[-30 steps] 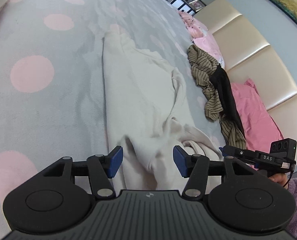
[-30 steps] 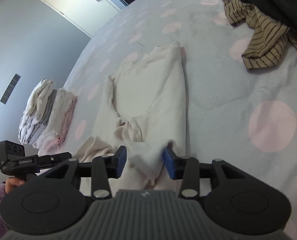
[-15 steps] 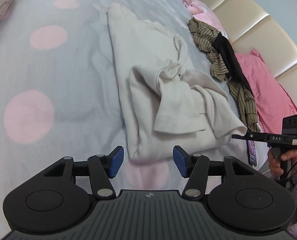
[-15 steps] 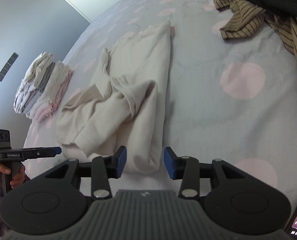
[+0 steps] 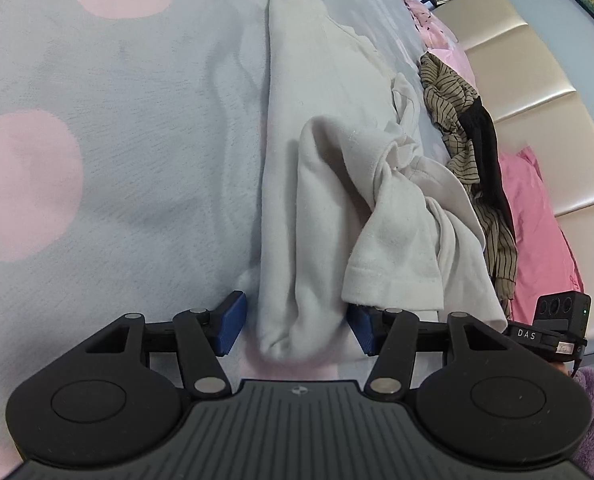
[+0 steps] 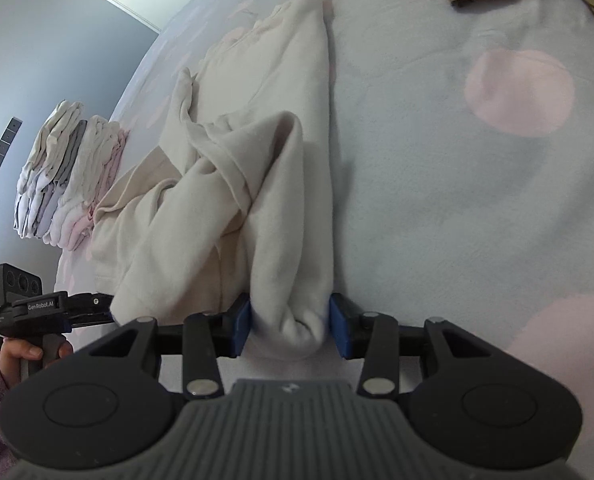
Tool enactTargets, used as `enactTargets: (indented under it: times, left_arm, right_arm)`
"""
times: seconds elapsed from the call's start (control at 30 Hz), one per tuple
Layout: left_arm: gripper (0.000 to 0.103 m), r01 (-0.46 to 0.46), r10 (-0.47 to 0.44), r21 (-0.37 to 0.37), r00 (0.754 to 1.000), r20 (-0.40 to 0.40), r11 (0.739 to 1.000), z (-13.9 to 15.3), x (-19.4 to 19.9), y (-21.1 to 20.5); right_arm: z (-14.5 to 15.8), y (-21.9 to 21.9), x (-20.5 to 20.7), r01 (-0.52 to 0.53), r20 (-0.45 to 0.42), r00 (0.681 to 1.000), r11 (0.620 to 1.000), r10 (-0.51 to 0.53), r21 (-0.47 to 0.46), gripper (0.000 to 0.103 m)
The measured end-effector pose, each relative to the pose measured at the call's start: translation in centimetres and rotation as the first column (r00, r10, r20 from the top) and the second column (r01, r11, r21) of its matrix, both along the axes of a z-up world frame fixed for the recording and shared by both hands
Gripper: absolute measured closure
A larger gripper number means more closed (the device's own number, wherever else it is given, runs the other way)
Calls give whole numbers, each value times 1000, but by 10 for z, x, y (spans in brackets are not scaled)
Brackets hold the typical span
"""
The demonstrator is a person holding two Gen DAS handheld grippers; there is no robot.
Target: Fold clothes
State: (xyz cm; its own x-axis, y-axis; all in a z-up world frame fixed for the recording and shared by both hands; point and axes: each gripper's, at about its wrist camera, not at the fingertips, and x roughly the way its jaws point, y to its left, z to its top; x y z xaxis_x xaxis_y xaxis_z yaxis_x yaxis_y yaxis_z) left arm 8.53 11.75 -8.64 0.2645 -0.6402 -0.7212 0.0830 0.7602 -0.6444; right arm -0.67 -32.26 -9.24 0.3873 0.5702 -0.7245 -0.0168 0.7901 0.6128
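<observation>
While most of both views is filled by a grey bedspread (image 5: 109, 152) dotted with pink circles, a cream sweatshirt (image 5: 337, 184) is laid lengthwise up the middle of each frame, its near end folded back in a rumpled heap. At the right edge of the left view a beige padded headboard (image 5: 537, 92) is seen, with a striped brown garment (image 5: 453, 120) piled beside it. A stack of folded clothes (image 6: 61, 176) is seen at the left of the right view. At the bottom centre, the left gripper (image 5: 293, 326) is set astride a folded edge, one pad apart from it. The right gripper (image 6: 291, 324) is clamped on a rolled edge.
</observation>
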Motion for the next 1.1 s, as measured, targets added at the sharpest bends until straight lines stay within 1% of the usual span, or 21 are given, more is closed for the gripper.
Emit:
enactTargets:
  times: [0.07,0.1,0.13,0.17,0.2,0.27,0.3,0.37,0.47,0.53,0.67,0.77,0.83,0.87,0.9,1.0,1.03,1.1]
  left_arm:
    - [54,9,-9,10,1000,14,1000,2,0,-3]
    - [61,14,-14,14,1000,22,1000,5,0,-4]
    - [68,18,-19,18,999,29,1000,7,-1,-5]
    - [72,23,-24,22,999,37,999,10,-2,-5]
    - [76,14,-14,-2,999,33,1000,13,-2,-2]
    - [78,1,0,-44,1000,30,999,20,-5,5]
    - [79,3,-1,-47,999,41,999,25,-7,7]
    - [80,5,-2,-55,998,56,998,36,-11,10]
    - [80,11,-10,-65,1000,28,998,45,-23,14]
    - [80,34,-33,-43,999,14,999,50,-34,11]
    - [80,92,-92,16,996,0,996,47,-60,0]
    - [80,122,-122,73,992,-15,990,37,-71,-9]
    - [79,130,-129,105,991,-17,986,31,-70,-13]
    - [79,130,-129,106,991,-18,986,30,-70,-13]
    - [78,130,-129,107,992,-19,986,29,-70,-13]
    - [76,116,-120,131,992,24,985,36,-76,-11]
    - [76,113,-121,143,992,45,983,39,-79,-11]
    - [76,115,-126,141,990,68,983,43,-82,-12]
  right_arm:
    - [0,3,4,-9,-4,1000,1000,9,-1,63]
    - [1,3,4,-10,-6,1000,1000,10,0,64]
    - [2,2,4,-6,-10,1000,1000,6,6,67]
    - [4,1,4,-1,-14,1000,1000,1,13,69]
    - [6,-1,3,6,-18,1000,1000,-6,25,71]
    - [11,-6,0,20,-22,1000,998,-18,53,74]
    - [15,-10,-3,28,-23,999,997,-27,75,74]
    - [25,-12,-10,25,-17,1000,995,-24,101,76]
    - [40,-14,-22,8,-11,1000,993,-6,121,76]
    - [46,-14,-32,-7,-32,999,993,11,117,76]
    - [49,-6,-55,-68,-71,995,996,71,52,76]
    - [36,1,-62,-94,-95,991,996,94,0,76]
    - [26,6,-62,-103,-107,989,994,99,-31,76]
    - [24,7,-62,-107,-109,989,993,102,-46,76]
    - [23,8,-63,-109,-107,989,993,103,-52,75]
    - [28,7,-67,-107,-77,992,991,101,-78,69]
    - [32,7,-70,-107,-54,993,989,102,-102,68]
    - [40,8,-75,-115,-11,993,981,114,-158,68]
